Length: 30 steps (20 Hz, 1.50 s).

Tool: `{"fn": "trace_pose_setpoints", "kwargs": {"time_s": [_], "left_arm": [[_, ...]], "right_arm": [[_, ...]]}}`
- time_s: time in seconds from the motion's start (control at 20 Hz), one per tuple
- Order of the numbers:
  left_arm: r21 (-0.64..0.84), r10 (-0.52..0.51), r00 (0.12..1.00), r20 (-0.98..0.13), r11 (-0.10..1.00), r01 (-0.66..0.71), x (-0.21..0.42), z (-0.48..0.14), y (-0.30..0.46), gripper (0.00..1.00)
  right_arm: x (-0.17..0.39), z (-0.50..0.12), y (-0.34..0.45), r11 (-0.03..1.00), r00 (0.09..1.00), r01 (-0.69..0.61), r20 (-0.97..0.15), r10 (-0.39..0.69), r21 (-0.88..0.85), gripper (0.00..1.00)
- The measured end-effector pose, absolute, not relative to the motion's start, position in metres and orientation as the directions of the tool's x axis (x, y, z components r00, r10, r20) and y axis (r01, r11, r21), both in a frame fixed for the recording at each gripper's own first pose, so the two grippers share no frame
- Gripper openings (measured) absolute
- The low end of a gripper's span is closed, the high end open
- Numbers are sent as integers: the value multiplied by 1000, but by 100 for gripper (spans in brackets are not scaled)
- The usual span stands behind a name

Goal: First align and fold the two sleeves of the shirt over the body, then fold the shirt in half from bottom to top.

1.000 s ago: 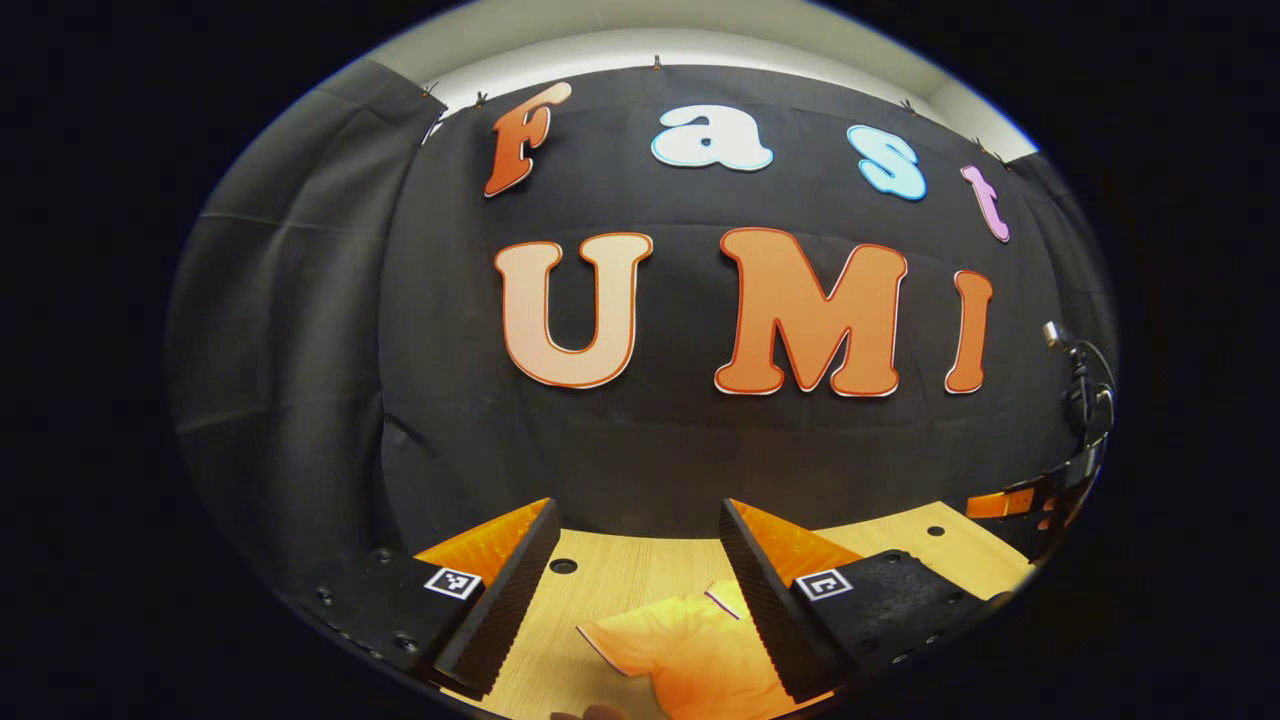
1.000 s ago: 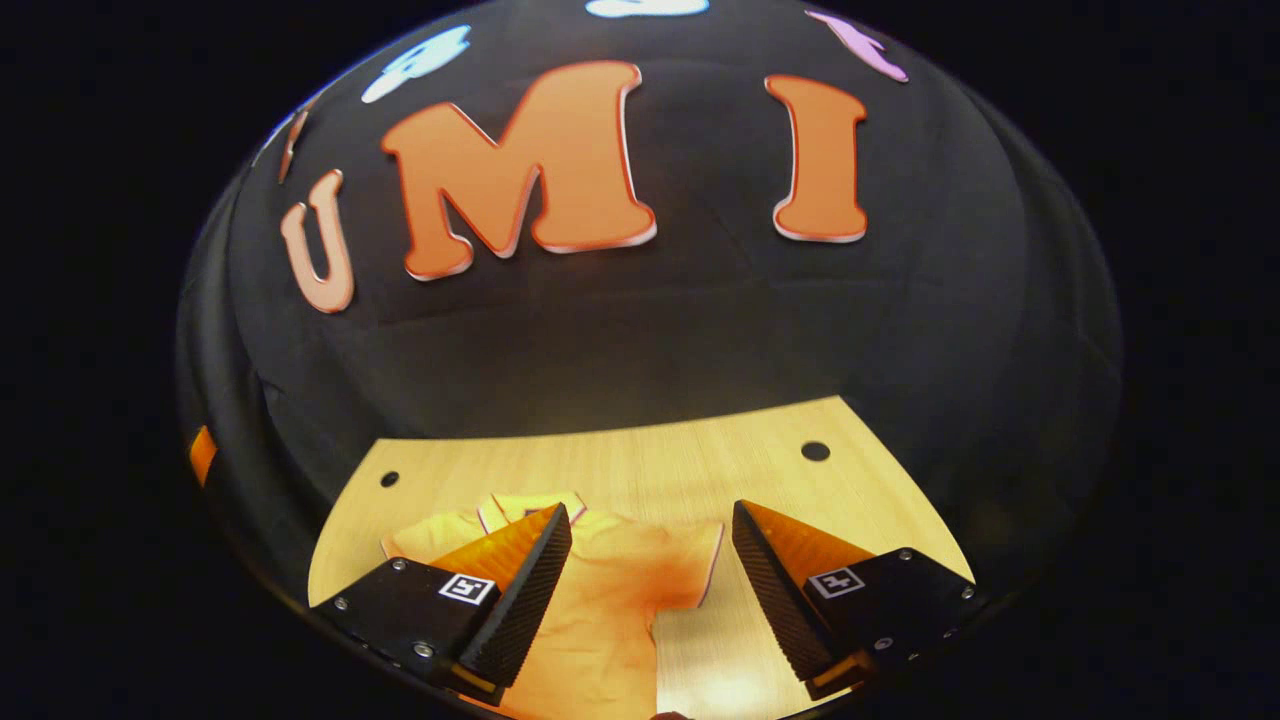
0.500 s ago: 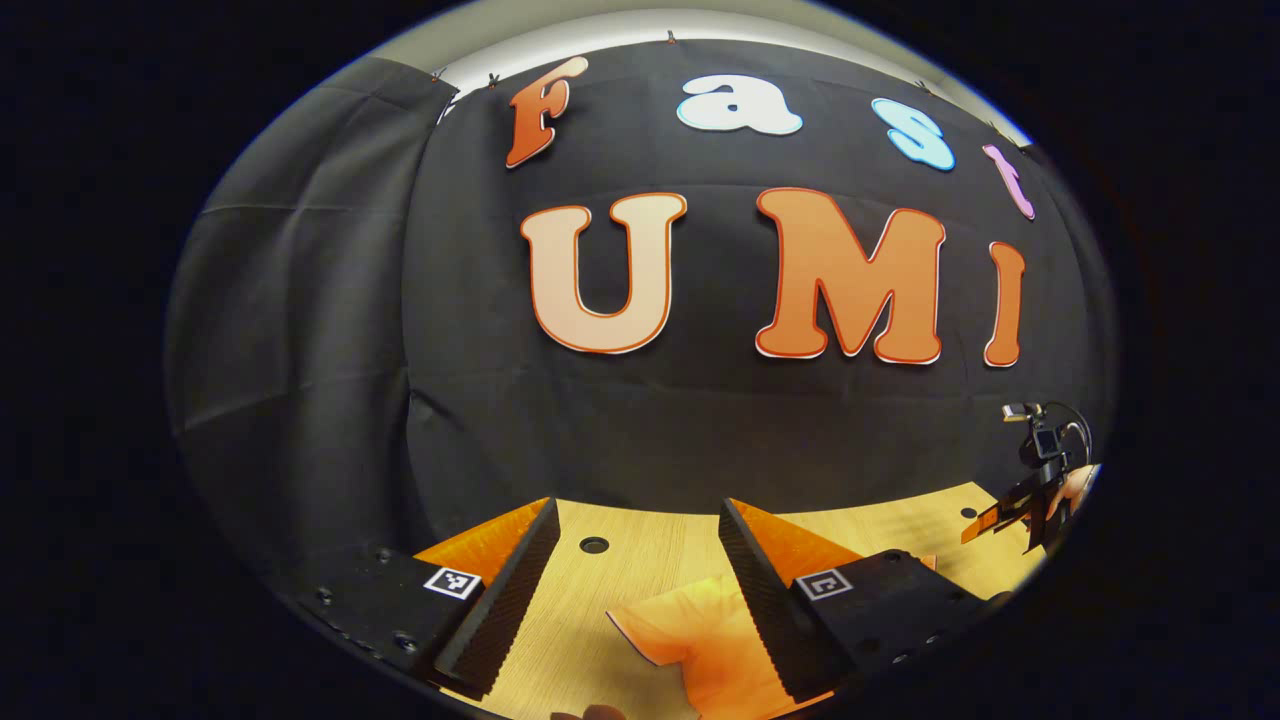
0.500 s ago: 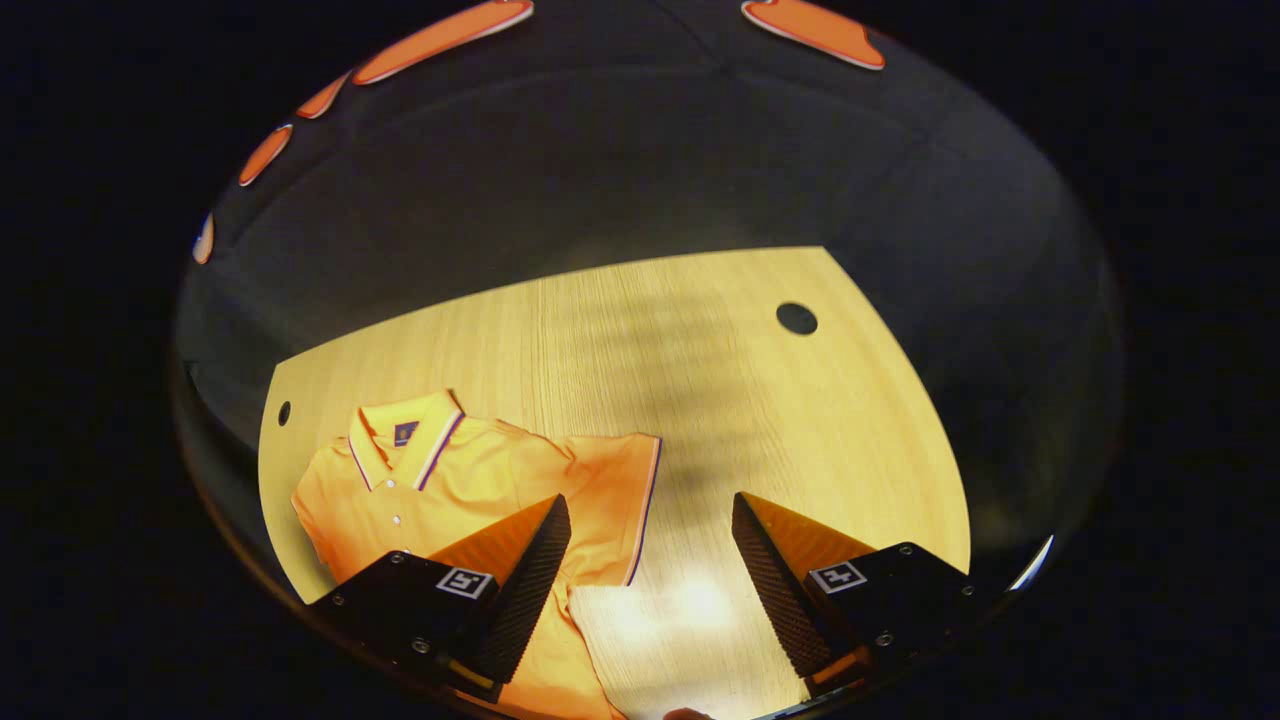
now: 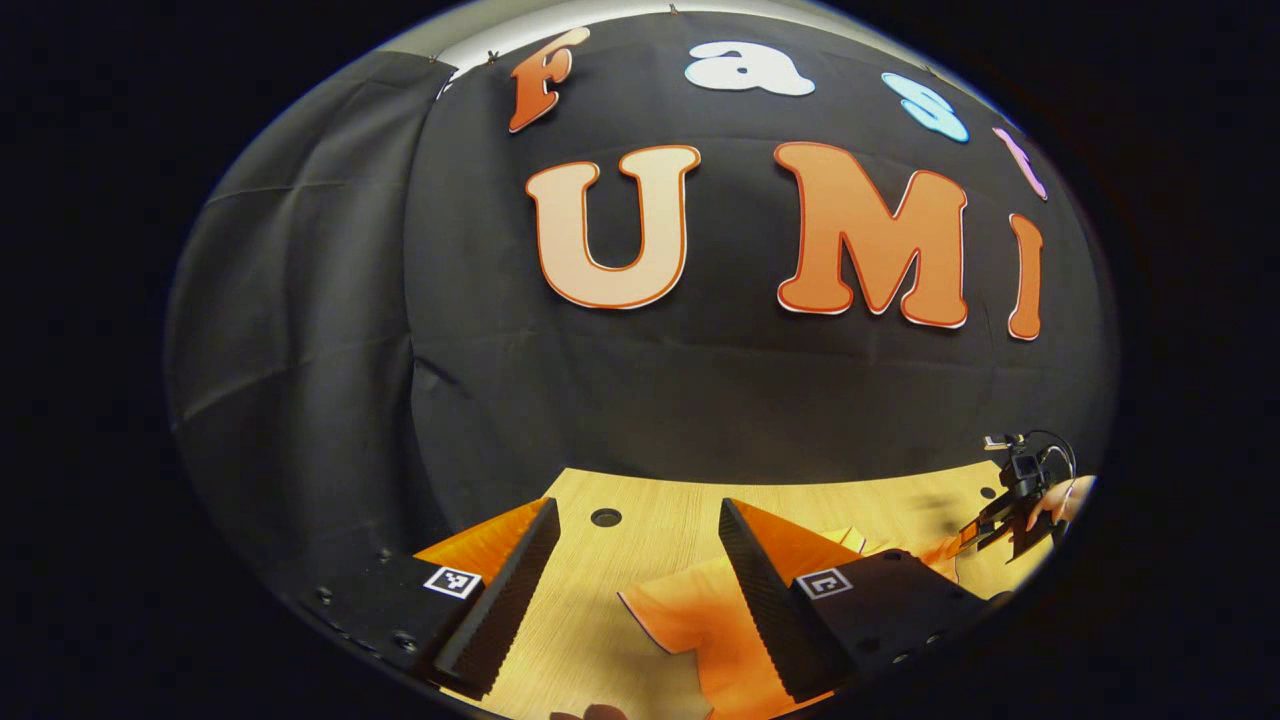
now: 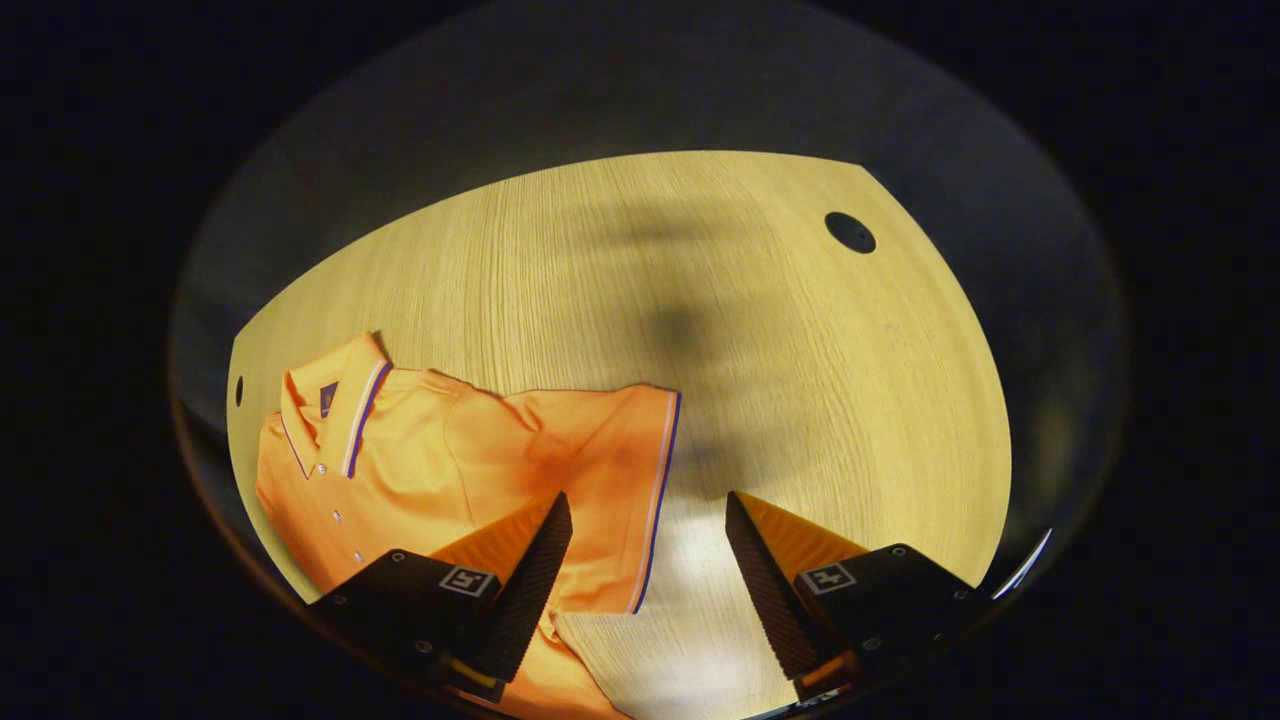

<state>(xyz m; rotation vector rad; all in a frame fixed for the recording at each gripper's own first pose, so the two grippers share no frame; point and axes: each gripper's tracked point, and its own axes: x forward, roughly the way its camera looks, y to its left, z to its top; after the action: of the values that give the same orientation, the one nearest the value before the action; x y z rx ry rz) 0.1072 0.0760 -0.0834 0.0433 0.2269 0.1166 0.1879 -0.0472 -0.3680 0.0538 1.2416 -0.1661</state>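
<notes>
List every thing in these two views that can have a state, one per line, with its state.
Orange polo shirt with purple-striped collar: lying flat on the table, unfolded, buttoned, collar up.
Shirt sleeve nearest the right gripper: spread out sideways, not folded over the body.
Left gripper: open, holding nothing.
Right gripper: open, above the sleeve's hem, holding nothing.
Light wooden table: lit, shirt lying on it.

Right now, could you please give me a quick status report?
Left gripper open, right gripper open. Orange polo shirt flat on wooden table, sleeves unfolded. Nothing obstructing.
</notes>
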Motion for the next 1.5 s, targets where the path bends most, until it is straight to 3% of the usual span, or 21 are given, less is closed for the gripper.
{"fn": "trace_pose_setpoints", "kwargs": {"time_s": [0.25,0.45,0.5,0.55,0.65,0.7,0.95,1.05,1.1,1.5], "left_arm": [[61,119,962,-246,992,-107,119,-94,71,98],[51,116,956,-270,993,-106,119,-103,68,99],[49,114,955,-272,993,-105,118,-102,67,98],[50,107,956,-273,994,-97,118,-102,66,98],[64,113,956,-271,993,-100,117,-101,69,98],[66,113,956,-270,993,-99,118,-99,70,98],[75,112,956,-272,993,-96,109,-101,72,98],[77,112,957,-267,993,-95,105,-100,76,98],[73,111,958,-265,993,-95,104,-98,79,96],[60,109,969,-222,993,-98,76,-85,109,98]], "right_arm": [[180,-378,-41,989,262,142,-961,-87,-51,88],[184,-388,-42,982,254,184,-963,-86,-39,76],[183,-388,-42,983,256,181,-963,-83,-37,61],[184,-388,-41,986,266,162,-961,-77,-34,54],[186,-387,-39,991,290,133,-955,-64,-26,30],[185,-386,-39,994,299,109,-952,-59,-27,14],[188,-374,-25,998,365,69,-931,-25,0,17],[192,-359,-19,995,403,94,-915,-12,29,14],[192,-354,-14,993,406,103,-914,10,56,1],[181,-270,45,990,536,26,-838,106,142,0]]}}
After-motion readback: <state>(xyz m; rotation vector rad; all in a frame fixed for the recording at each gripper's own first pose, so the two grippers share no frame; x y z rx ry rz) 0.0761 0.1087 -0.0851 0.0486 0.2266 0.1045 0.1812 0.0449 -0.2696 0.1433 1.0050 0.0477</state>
